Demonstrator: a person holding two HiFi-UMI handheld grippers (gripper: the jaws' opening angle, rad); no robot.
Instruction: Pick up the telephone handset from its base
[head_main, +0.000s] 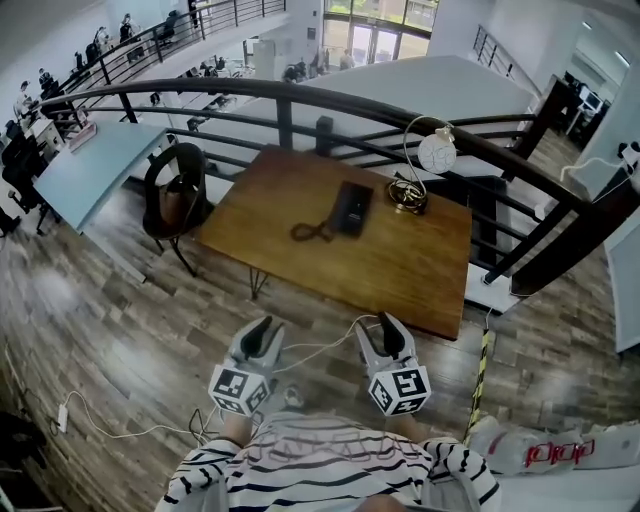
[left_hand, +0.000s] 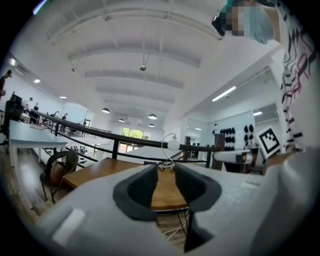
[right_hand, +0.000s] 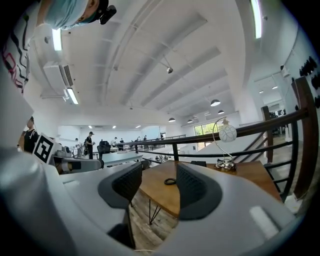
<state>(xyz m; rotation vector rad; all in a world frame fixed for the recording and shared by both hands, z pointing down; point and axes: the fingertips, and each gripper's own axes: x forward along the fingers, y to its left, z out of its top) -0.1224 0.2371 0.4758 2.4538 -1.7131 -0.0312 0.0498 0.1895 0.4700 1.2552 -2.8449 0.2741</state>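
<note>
While both grippers hover short of the desk's (head_main: 400, 270) near edge, I see nothing between either pair of jaws. My left gripper (head_main: 260, 335) is partly open, its dark pads apart, with only the desk top showing through the gap. My right gripper (head_main: 388, 332) is likewise partly open and empty, side by side with the left. Both point level toward the far side. The telephone handset (head_main: 350, 207) lies on its base around the middle of the desk, toward the far edge, well apart from both grippers. Its coiled cord (head_main: 311, 231) loops just left of it. A lamp (head_main: 409, 193) with a round white shade stands right of the telephone. A chair (head_main: 176, 196) sits off the desk's left end.
</note>
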